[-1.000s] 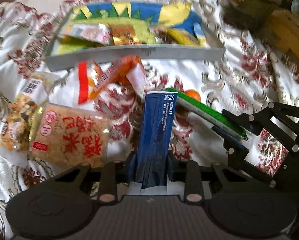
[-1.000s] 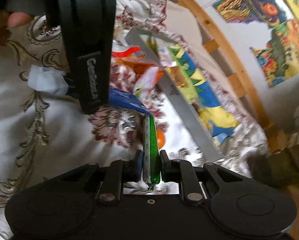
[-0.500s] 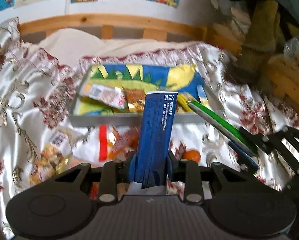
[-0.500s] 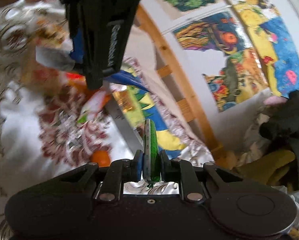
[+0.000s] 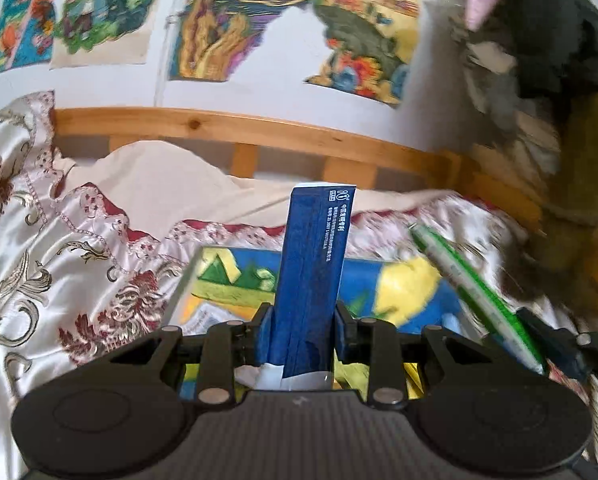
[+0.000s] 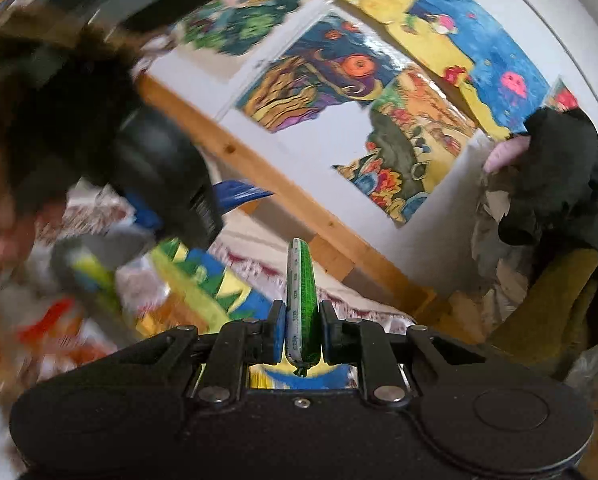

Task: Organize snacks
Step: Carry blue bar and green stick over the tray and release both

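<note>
Both the left gripper (image 5: pixel 304 334) and right gripper (image 6: pixel 302 334) are matte black with blue pads and silver screws.

- This is a bedroom in a home.
- A bed (image 5: pixel 79 264) has a shiny flowered cover.
- A wooden bed rail (image 5: pixel 235 128) runs along the wall.
- Bright cartoon pictures (image 6: pixel 327 68) are stuck on the white wall.

1. Soft, even daylight fills both views; no hard shadows.
2. Fisheye bending curves the wooden bed rail (image 5: pixel 259 128) and darkens the corners.
3. Left view: the blue packet (image 5: pixel 313 280) straight ahead is sharp; the far right smears.
4. Right view: the green stick (image 6: pixel 302 300) is crisp; everything left of it is heavily motion-blurred.
</note>
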`<state>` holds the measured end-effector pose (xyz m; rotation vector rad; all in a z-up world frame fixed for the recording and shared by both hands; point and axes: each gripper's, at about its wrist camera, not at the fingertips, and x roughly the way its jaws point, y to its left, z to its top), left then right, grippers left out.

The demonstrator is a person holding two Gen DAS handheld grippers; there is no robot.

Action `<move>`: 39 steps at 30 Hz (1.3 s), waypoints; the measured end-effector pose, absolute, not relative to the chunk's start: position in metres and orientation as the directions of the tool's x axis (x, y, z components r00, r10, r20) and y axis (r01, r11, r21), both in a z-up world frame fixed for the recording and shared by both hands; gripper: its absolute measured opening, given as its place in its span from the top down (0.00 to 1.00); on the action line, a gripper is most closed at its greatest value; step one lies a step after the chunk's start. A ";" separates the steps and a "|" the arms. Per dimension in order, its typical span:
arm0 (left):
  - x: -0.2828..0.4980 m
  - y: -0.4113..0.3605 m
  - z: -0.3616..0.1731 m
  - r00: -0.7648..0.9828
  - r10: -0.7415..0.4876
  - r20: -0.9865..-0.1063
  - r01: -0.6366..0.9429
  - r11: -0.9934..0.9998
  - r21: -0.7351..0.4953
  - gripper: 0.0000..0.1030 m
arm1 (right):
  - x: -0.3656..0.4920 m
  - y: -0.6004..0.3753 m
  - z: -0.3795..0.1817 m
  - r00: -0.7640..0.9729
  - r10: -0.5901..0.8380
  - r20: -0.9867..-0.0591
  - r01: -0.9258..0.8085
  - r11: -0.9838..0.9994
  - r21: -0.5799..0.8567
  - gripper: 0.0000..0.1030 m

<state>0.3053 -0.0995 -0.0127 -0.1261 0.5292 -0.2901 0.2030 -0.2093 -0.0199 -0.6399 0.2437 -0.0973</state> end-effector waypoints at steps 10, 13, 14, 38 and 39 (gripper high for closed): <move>0.367 -0.089 -0.053 0.813 -0.267 -0.518 0.163 0.957 -0.238 0.68 | 0.277 -0.218 -0.068 0.951 -0.157 -0.267 -0.022 0.826 -0.564 0.82; 0.375 -0.092 -0.065 0.792 -0.263 -0.551 0.168 0.962 -0.217 0.68 | 0.289 -0.223 -0.078 0.932 -0.138 -0.335 -0.053 0.863 -0.503 0.82; 0.376 -0.094 -0.068 0.790 -0.260 -0.556 0.171 0.963 -0.207 0.68 | 0.291 -0.223 -0.083 0.927 -0.132 -0.352 -0.060 0.873 -0.485 0.82; 0.383 -0.102 -0.087 0.684 -0.208 -0.699 0.170 0.978 -0.124 0.62 | 0.301 -0.228 -0.098 0.874 -0.091 -0.478 -0.097 0.930 -0.354 0.78; 0.382 -0.102 -0.086 0.686 -0.204 -0.699 0.167 0.978 -0.123 0.61 | 0.300 -0.229 -0.096 0.874 -0.089 -0.478 -0.094 0.934 -0.345 0.78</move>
